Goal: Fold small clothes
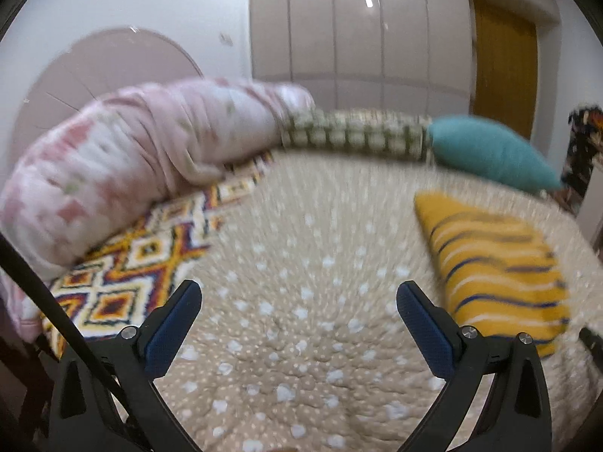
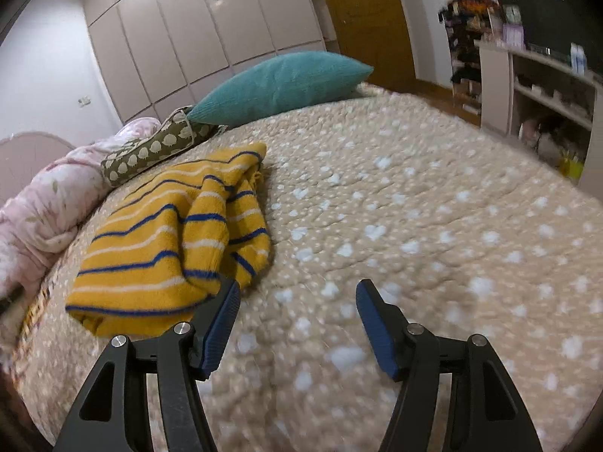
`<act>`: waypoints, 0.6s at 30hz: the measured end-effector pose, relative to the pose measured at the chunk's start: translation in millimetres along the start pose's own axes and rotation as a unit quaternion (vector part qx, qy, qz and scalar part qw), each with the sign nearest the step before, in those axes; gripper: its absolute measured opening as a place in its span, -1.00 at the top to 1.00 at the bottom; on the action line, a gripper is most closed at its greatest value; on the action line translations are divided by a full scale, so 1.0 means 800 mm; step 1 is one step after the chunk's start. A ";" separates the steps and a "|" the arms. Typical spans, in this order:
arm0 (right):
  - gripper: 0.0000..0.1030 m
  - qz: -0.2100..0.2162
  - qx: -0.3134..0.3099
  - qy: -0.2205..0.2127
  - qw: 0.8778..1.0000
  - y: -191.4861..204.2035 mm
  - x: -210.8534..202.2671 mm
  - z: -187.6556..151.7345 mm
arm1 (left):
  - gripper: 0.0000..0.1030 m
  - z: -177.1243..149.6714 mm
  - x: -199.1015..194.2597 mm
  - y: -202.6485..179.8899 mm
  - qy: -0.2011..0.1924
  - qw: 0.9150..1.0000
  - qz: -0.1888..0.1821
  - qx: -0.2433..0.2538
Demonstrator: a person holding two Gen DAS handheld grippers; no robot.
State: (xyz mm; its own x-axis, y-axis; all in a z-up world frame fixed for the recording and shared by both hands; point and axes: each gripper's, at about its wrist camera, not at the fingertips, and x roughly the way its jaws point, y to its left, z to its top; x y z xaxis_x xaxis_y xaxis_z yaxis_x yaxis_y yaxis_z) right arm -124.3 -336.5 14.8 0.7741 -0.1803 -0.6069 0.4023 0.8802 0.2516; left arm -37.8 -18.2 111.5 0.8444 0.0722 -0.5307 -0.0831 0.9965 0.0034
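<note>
Motion blur smears the left wrist view. Your left gripper [image 1: 299,301] and right gripper [image 2: 297,303] tilt downward over the spotted bed cover [image 2: 395,226], jaws apart, empty. The folded yellow striped garment [image 2: 169,241] lies just beside your right gripper's left finger.
</note>
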 end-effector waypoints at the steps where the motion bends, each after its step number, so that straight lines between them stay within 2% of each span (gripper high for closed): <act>1: -0.33 -0.006 -0.010 -0.009 1.000 0.002 -0.011 0.000 | -1.00 0.003 -0.012 -0.001 -0.009 1.000 -0.007 -0.006; 5: -0.39 -0.010 -0.041 -0.038 0.998 0.019 -0.050 0.003 | -1.00 0.002 -0.042 -0.013 0.007 0.998 -0.069 -0.001; 6: -0.41 -0.009 -0.051 -0.043 0.998 0.026 -0.058 0.004 | -1.00 -0.001 -0.047 -0.017 0.013 0.997 -0.074 0.001; 10: -0.47 -0.007 -0.099 -0.053 0.994 0.057 -0.080 -0.001 | -1.00 -0.018 -0.059 -0.031 0.034 0.996 -0.083 0.016; 18: -0.48 -0.003 -0.127 -0.038 0.991 0.079 -0.074 -0.005 | -1.00 -0.040 -0.060 -0.052 0.069 0.994 -0.079 0.039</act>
State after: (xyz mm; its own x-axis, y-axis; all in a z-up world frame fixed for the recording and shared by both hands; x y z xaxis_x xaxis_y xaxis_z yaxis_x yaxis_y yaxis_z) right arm -147.1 -268.3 63.5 0.8105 -0.2103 -0.5468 0.2782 0.9595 0.0435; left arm -91.9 -64.3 110.0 0.7621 -0.0873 -0.6416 0.0909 0.9955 -0.0275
